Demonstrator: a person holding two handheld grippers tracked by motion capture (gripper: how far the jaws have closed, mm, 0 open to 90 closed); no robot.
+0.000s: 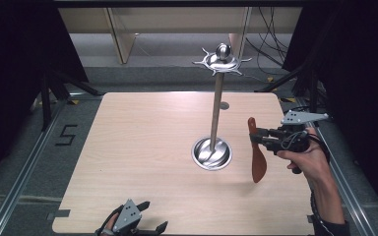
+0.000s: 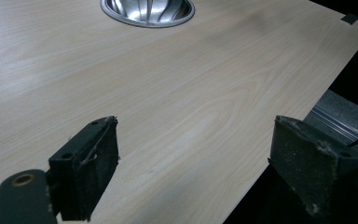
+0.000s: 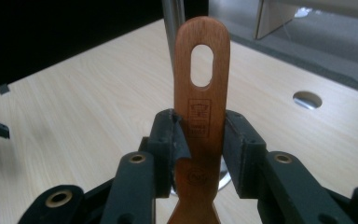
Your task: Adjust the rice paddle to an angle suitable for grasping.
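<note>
We see a pale rectangular wooden table with most of its surface bare, especially the whole half from 6 through 9 to 12 o'clock. Just right of centre stands a tall polished metal rack with a round dished base, a thin upright pole and a spiked crown at the top; open board surrounds the base on every side. At 3 o'clock, near the table's right edge, our right hand holds the right gripper, whose jaws are clamped on the handle of a reddish-brown wooden spatula with a slotted hanging hole, held clear above the board, blade hanging down, apart from the pole. At 6 to 7 o'clock, at the near edge, our left gripper hovers with its jaws spread wide and nothing between them.
</note>
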